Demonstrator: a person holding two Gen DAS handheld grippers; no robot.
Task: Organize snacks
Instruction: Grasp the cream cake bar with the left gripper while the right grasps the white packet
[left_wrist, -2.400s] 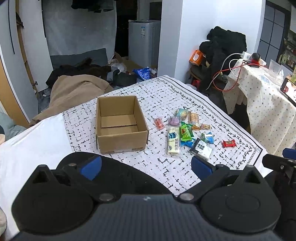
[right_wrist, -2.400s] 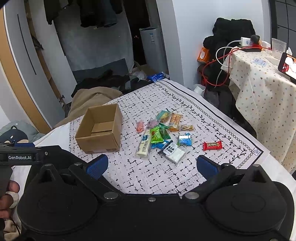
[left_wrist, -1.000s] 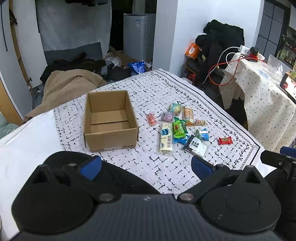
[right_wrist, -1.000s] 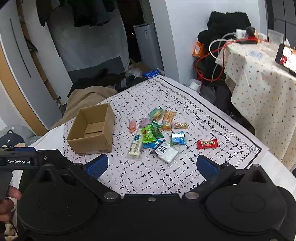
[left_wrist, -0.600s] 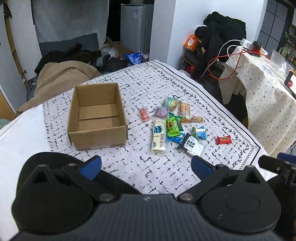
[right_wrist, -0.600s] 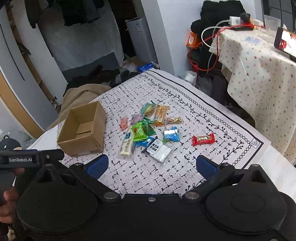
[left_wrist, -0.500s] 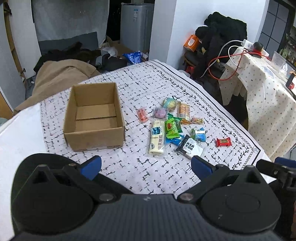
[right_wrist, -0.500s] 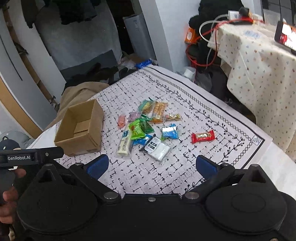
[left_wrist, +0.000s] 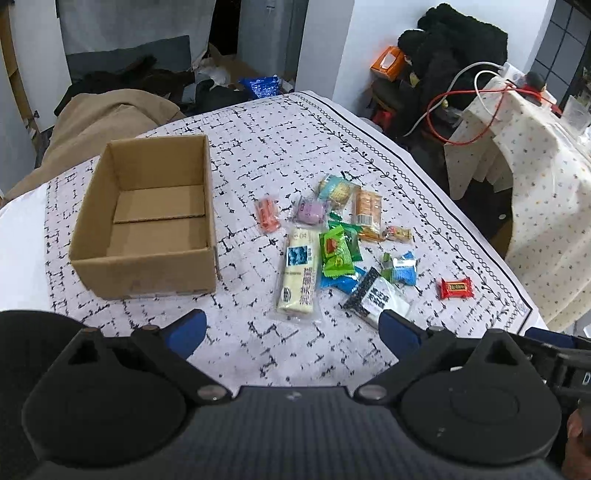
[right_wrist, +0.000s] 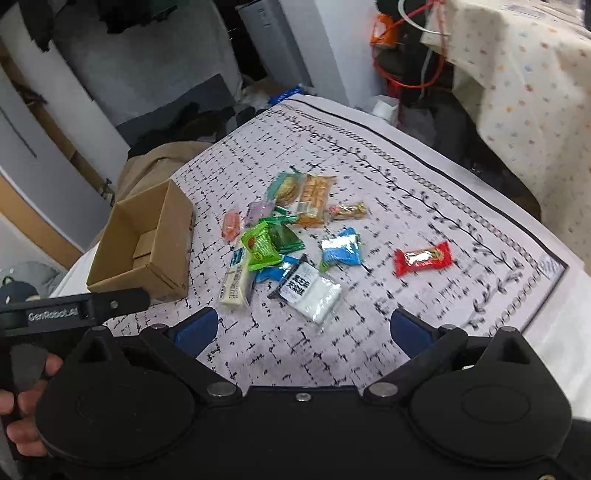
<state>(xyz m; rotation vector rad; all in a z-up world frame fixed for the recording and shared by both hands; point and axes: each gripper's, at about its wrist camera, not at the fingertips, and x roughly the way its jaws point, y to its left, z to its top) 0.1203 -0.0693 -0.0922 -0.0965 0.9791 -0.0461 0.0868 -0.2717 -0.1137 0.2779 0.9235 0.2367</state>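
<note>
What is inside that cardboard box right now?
Nothing that shows: the cardboard box holds only its own bottom flaps, with a seam across the floor. All the snack packets lie outside it on the cloth. Its near inside wall is hidden from view.

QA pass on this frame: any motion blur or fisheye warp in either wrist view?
Left wrist view: sharp, print on the long cream packet readable; table edge bows from fisheye. Right wrist view: motion-smeared, cloth pattern streaked, red candy bar label soft; cardboard box leans with distortion.
</note>
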